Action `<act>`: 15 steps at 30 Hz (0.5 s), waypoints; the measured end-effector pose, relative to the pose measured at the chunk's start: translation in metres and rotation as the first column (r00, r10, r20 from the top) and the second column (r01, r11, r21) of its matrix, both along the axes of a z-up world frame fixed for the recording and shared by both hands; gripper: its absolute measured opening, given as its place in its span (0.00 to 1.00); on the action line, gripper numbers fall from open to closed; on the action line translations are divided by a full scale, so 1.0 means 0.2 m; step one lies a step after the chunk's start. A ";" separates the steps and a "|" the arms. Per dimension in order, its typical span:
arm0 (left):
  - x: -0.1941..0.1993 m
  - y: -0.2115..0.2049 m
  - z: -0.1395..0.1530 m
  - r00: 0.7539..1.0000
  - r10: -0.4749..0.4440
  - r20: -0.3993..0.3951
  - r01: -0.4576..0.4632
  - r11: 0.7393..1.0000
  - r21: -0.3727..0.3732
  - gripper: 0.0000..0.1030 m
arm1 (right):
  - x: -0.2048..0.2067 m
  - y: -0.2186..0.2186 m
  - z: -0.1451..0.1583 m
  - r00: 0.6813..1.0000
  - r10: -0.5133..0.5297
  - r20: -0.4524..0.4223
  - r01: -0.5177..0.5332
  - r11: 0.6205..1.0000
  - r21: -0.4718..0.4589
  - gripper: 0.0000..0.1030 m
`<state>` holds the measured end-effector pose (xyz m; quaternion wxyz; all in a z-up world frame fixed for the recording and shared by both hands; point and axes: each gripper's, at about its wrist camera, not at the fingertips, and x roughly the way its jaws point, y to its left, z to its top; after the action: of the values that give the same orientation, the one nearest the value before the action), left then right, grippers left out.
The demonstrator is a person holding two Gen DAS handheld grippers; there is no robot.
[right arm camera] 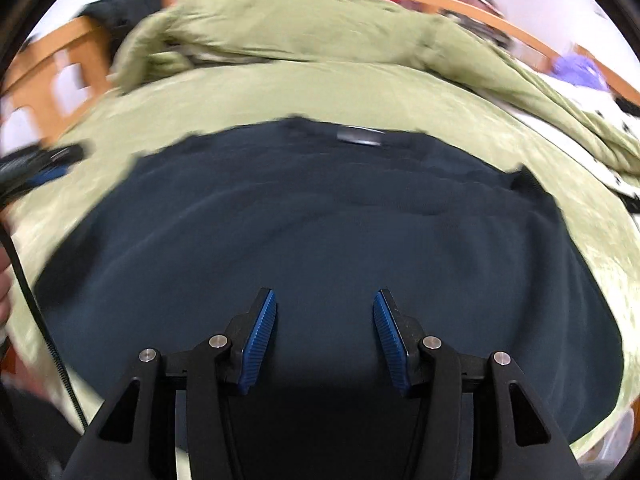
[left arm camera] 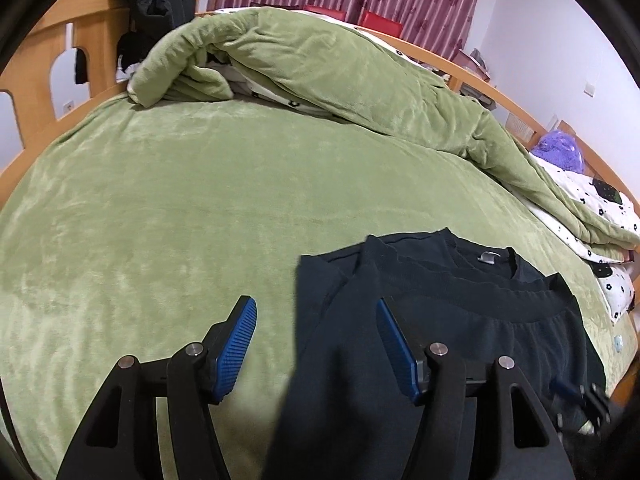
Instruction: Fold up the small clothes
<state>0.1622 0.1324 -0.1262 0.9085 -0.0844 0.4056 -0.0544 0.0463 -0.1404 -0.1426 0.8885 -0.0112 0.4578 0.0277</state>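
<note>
A dark navy sweatshirt (left arm camera: 460, 320) lies folded on the green bed cover (left arm camera: 160, 220), its neck label toward the far side. My left gripper (left arm camera: 315, 302) hangs open above the garment's left edge, one blue pad over the cover and the other over the cloth, with nothing pinched. In the blurred right wrist view the sweatshirt (right arm camera: 320, 220) fills the middle. My right gripper (right arm camera: 326, 292) stands open above it, with both pads clear of the fabric. The right gripper (left arm camera: 588, 400) also shows at the lower right of the left wrist view, and the left gripper (right arm camera: 36, 164) at the left edge of the right wrist view.
A rumpled green quilt (left arm camera: 320, 72) is heaped along the far side of the bed. The wooden bed frame (left arm camera: 44, 80) has black clothes (left arm camera: 152, 4) draped over it. At the right are a purple plush toy (left arm camera: 560, 152) and a white flowered sheet (left arm camera: 592, 204). A black cable (right arm camera: 36, 320) hangs at the left.
</note>
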 end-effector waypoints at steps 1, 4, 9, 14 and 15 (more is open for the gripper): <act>-0.01 0.03 0.01 1.000 0.013 0.004 -0.013 1.000 0.006 0.58 | -0.04 0.06 0.02 0.999 0.039 0.014 -0.039 0.999 0.012 0.49; -0.04 0.14 0.05 0.998 0.059 -0.005 -0.059 0.998 0.039 0.58 | -0.16 0.34 0.07 0.976 0.209 0.055 -0.210 0.977 0.027 0.60; -0.11 0.34 0.06 0.991 0.123 -0.052 -0.119 0.990 0.076 0.58 | -0.30 0.75 0.01 0.906 0.417 0.073 -0.416 0.909 -0.035 0.71; -0.21 0.47 0.05 0.987 0.146 -0.066 -0.140 0.985 0.099 0.58 | -0.31 1.00 -0.16 0.884 0.466 0.039 -0.458 0.879 -0.133 0.71; -0.24 0.48 0.05 0.987 0.150 -0.060 -0.142 0.984 0.110 0.58 | -0.29 1.05 -0.20 0.886 0.462 0.044 -0.446 0.873 -0.196 0.71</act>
<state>0.1151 0.2291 -0.1157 0.8990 -0.0677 0.4312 0.0367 -0.0123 0.0691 -0.1827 0.8720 -0.1999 0.4028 0.1936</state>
